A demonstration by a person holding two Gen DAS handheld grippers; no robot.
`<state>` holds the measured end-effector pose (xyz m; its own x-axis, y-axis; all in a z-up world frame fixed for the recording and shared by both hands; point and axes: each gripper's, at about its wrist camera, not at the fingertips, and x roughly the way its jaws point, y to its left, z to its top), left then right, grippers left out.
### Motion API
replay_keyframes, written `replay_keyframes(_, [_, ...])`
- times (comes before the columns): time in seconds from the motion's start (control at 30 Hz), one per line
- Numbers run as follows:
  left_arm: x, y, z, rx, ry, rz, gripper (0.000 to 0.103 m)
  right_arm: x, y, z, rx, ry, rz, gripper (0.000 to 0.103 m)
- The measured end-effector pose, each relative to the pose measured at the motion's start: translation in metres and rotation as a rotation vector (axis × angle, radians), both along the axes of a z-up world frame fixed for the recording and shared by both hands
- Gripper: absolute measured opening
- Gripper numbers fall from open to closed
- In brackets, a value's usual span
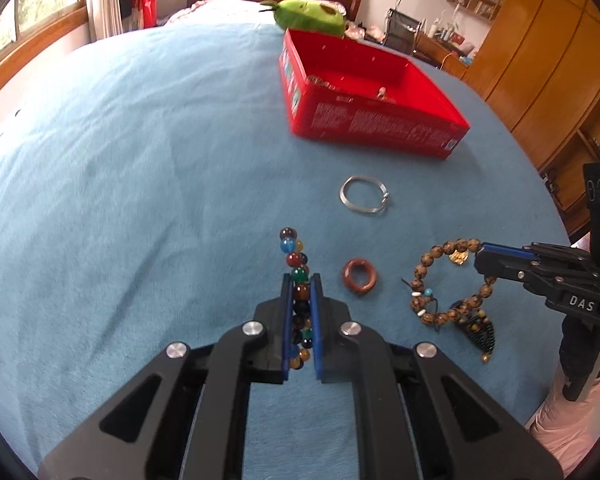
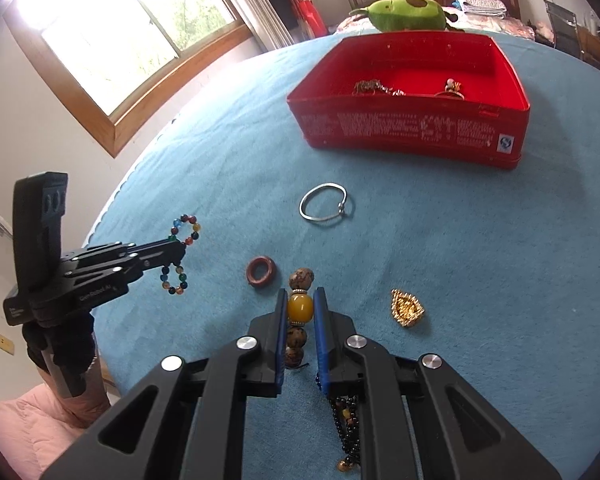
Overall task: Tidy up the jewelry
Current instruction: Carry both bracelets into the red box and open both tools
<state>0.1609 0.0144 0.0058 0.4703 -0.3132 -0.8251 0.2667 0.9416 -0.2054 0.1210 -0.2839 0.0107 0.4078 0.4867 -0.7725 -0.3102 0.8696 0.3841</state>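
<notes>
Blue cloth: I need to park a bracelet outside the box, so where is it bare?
Bare: the wide cloth left of the box, and the strip between box and silver bangle. Crowded: the near edge, around the wooden ring, gold pendant and both grippers.

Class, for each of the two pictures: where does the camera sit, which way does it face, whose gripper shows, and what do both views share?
Left wrist: sits behind the left gripper, facing across the blue bedspread; its fingers clamp the multicoloured bead bracelet; right gripper enters at the right edge.
Right wrist: sits behind the right gripper, clamping the brown bead bracelet; left gripper shows at left.
Shared: red box, silver bangle, brown ring.
</notes>
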Motion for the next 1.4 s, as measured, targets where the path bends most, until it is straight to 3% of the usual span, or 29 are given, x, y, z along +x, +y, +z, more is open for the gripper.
replay_keyframes(0.4, [0.025, -0.030, 0.052, 0.000, -0.093, -0.055, 0.006, 0.020, -0.021, 0.059, -0.017, -0.095, -0.052, 0.012])
replay_keyframes(0.63, [0.061, -0.057, 0.084, -0.001, -0.139, -0.084, 0.006, 0.062, -0.037, 0.101, -0.026, -0.149, -0.108, 0.012])
replay_keyframes(0.8, [0.102, -0.078, 0.094, -0.007, -0.144, -0.083, 0.006, 0.105, -0.050, 0.114, -0.024, -0.170, -0.166, 0.012])
replay_keyframes(1.0, [0.155, -0.098, 0.080, -0.029, -0.111, -0.066, 0.006, 0.159, -0.060, 0.097, -0.002, -0.154, -0.204, 0.012])
replay_keyframes(1.17, [0.193, -0.113, 0.058, -0.026, -0.075, -0.059, 0.006, 0.195, -0.062, 0.063, -0.027, -0.133, -0.230, 0.012])
replay_keyframes(1.4, [0.231, -0.128, 0.024, 0.028, -0.017, -0.065, 0.006, 0.228, -0.059, 0.019, -0.072, -0.069, -0.241, 0.012])
